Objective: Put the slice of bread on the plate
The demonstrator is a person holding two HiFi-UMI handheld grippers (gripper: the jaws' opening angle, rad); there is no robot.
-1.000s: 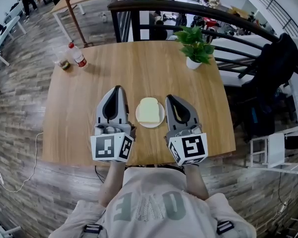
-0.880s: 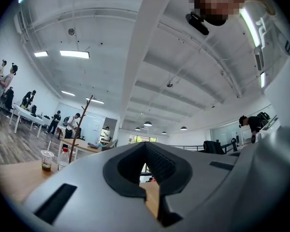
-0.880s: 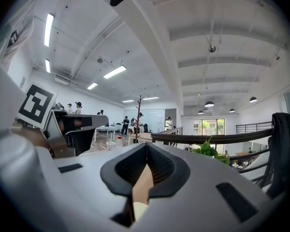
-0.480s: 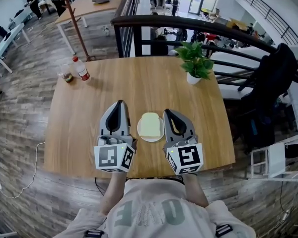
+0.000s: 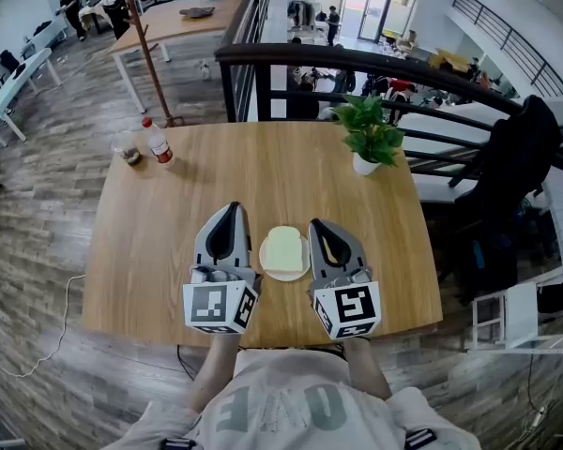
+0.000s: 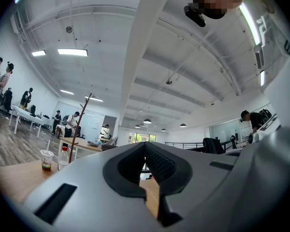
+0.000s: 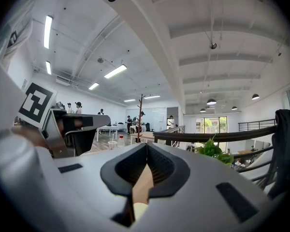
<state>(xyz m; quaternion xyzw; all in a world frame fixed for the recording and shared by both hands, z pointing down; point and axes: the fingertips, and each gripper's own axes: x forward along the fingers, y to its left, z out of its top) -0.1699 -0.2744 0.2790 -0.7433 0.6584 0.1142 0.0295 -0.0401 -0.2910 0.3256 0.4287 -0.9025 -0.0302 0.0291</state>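
A slice of bread (image 5: 282,249) lies on a white plate (image 5: 264,257) near the wooden table (image 5: 263,162)'s front edge, flanked by the left gripper (image 5: 229,207) and right gripper (image 5: 315,225) (jaws pressed together, gripping nothing).

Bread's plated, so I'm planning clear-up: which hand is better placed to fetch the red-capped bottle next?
Probably left. The left hand-held gripper sits on the same side of the plate as the bottle; the right hand-held gripper would have to cross over the bread slice.
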